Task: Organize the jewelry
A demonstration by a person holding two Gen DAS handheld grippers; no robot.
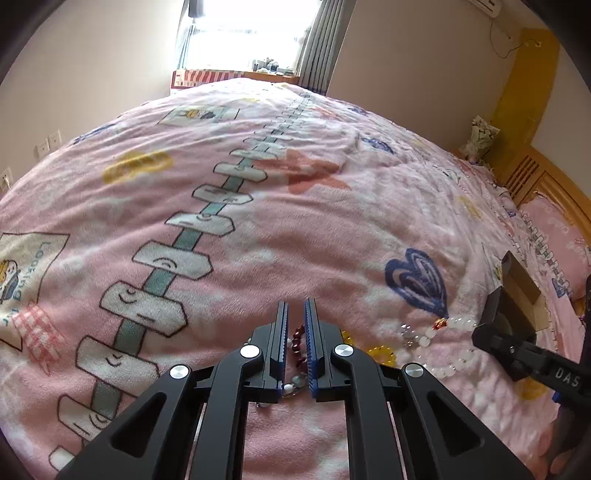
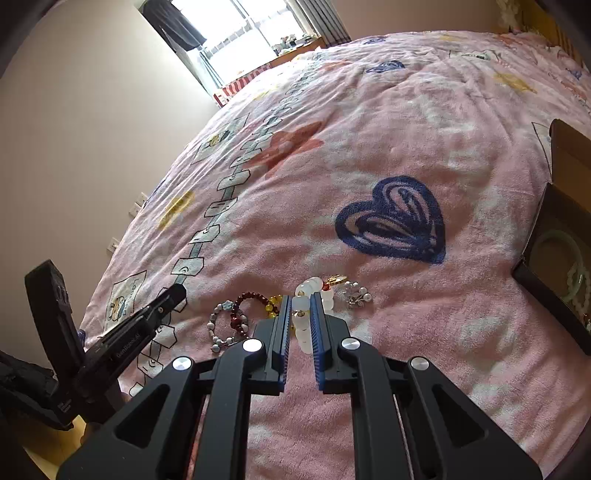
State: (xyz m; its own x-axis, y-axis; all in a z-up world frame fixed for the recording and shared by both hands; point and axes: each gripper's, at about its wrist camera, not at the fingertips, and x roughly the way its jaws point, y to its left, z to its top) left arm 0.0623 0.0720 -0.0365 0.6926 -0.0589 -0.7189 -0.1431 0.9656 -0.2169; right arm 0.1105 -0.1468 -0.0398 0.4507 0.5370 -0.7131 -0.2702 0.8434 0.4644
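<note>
Several bead bracelets lie on the pink blanket (image 2: 369,147). My left gripper (image 1: 296,308) has its jaws close around the dark red bead bracelet (image 1: 297,345), with a grey bead bracelet (image 1: 295,384) just behind it. My right gripper (image 2: 300,301) is closed on the white bead bracelet (image 2: 303,325), which also shows in the left wrist view (image 1: 458,325). The dark red bracelet (image 2: 245,306), the grey bracelet (image 2: 218,328), yellow beads (image 2: 273,302) and a silver brooch (image 2: 356,295) lie beside it. A brown box (image 2: 554,236) at the right holds a pale green bangle (image 2: 565,251).
The bed's wooden headboard (image 1: 543,177) and a pink pillow (image 1: 561,236) are at the right. A window (image 1: 251,33) and a sill with clutter stand beyond the bed's far end. The left gripper's body (image 2: 122,339) shows at the left of the right wrist view.
</note>
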